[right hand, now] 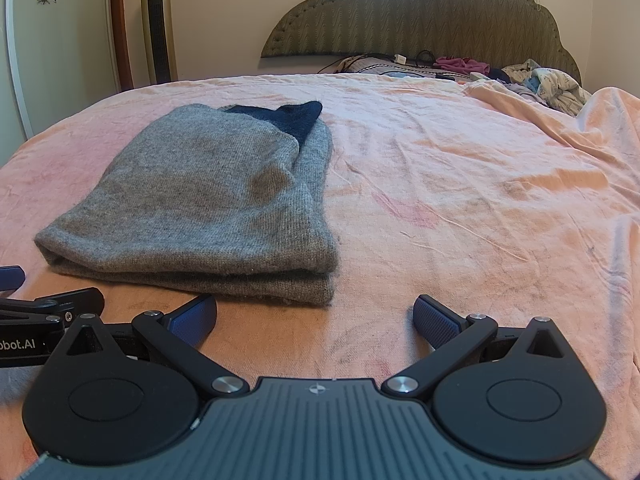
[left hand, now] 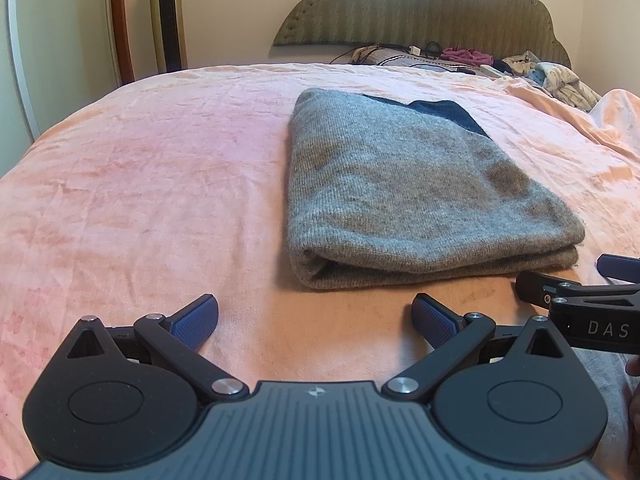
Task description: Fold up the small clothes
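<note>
A grey knitted garment (left hand: 404, 188) with a dark blue part at its far end lies folded in layers on the pink bed cover (left hand: 160, 184). It also shows in the right wrist view (right hand: 208, 200), left of centre. My left gripper (left hand: 314, 316) is open and empty, just short of the garment's near edge. My right gripper (right hand: 314, 316) is open and empty, near the garment's near right corner. Each gripper's side shows at the edge of the other's view.
A padded headboard (left hand: 432, 8) stands at the far end. A pile of loose clothes and cables (right hand: 520, 74) lies at the head of the bed. A tower fan (right hand: 158, 24) and a wooden frame stand at the back left. The cover bunches up at the right (right hand: 600, 120).
</note>
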`<state>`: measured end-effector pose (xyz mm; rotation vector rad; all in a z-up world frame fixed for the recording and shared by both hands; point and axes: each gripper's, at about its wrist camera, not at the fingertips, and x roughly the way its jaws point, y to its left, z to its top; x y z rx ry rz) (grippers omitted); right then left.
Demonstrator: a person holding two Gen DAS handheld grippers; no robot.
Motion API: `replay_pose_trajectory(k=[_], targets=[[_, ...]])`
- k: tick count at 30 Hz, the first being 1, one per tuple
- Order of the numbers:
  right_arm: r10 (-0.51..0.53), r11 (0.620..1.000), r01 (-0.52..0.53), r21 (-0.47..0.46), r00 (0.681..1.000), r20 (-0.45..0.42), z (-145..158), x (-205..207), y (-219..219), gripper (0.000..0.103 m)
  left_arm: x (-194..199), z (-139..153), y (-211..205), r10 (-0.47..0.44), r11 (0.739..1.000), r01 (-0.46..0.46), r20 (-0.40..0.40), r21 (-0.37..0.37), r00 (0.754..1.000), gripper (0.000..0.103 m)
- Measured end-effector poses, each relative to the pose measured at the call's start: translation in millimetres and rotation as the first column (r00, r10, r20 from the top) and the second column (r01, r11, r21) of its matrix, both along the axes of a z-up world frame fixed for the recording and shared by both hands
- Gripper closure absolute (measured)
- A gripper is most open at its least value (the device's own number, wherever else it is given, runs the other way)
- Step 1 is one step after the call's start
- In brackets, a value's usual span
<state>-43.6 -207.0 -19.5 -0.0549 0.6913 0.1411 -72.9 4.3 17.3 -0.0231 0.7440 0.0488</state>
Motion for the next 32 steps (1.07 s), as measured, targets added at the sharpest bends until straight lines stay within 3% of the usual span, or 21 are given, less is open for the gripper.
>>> replay_pose_trajectory(k=[24, 29, 32], targets=[[0.000, 1.000, 0.000, 0.000, 1.000, 0.000, 0, 0, 0, 0.000, 0, 0, 0, -0.001, 1.000, 0.001, 0.000, 0.000, 1.000, 0.000], [0.000, 1.000, 0.000, 0.001, 1.000, 0.000, 0, 0, 0, 0.000, -5, 3, 7, 0.004, 1.000, -0.003, 0.020, -0.031, 1.000, 0.000], [0.004, 0.999, -0.004, 0.044, 1.000, 0.003, 4, -1, -7, 0.000, -8, 9, 16, -0.015, 0.999, 0.015, 0.005, -0.039, 1.000, 0.000]])
